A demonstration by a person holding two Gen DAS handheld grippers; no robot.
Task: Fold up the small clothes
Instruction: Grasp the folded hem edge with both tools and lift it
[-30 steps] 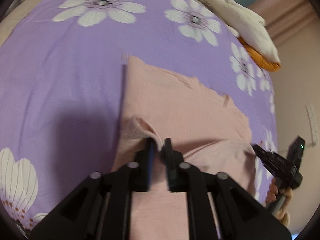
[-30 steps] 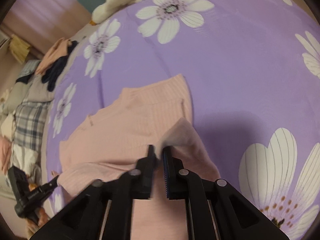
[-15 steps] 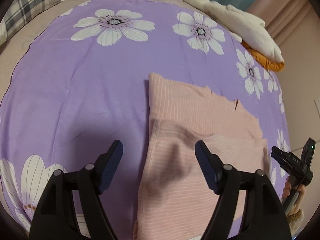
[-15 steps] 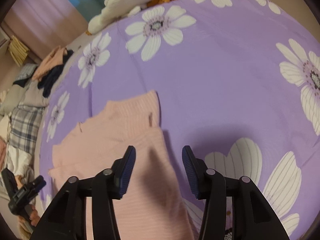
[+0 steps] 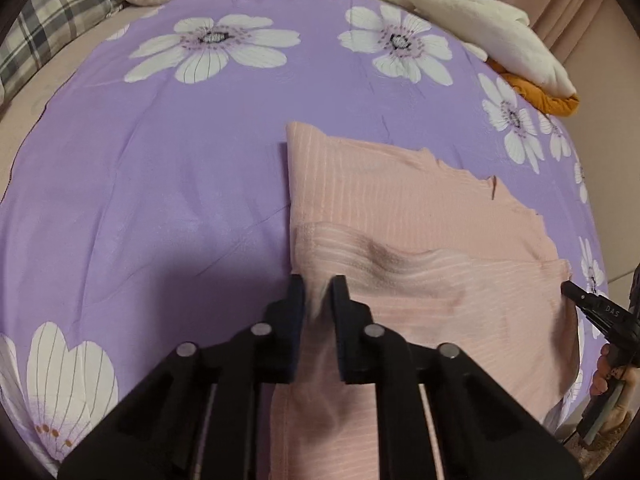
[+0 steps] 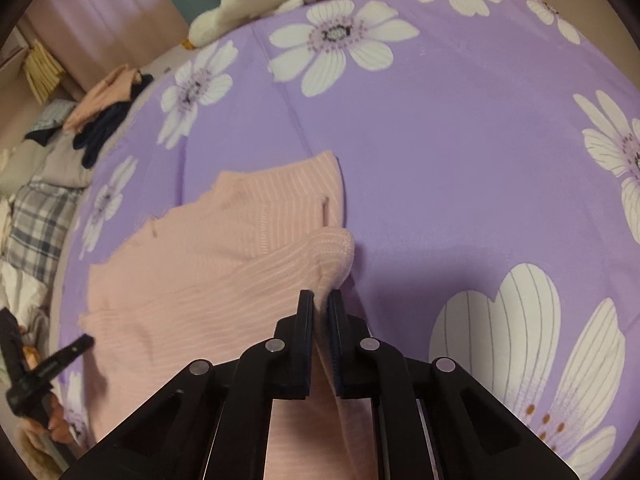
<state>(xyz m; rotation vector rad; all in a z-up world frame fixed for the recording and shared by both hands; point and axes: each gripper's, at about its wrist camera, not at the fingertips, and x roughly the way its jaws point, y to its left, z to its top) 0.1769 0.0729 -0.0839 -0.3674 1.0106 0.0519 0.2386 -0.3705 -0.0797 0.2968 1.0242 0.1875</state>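
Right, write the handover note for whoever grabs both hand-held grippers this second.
Left hand-held gripper: shut on the pink garment, at the left corner of its folded-over near flap.
Right hand-held gripper: shut on the pink garment's right corner, which is bunched and lifted off the sheet.
The garment lies on the purple floral bedsheet; its far part is flat, the near part folded partway over it.
Done: one fold laid across the garment.
Left: likely carry both pinched corners forward for the next fold, then release and smooth.
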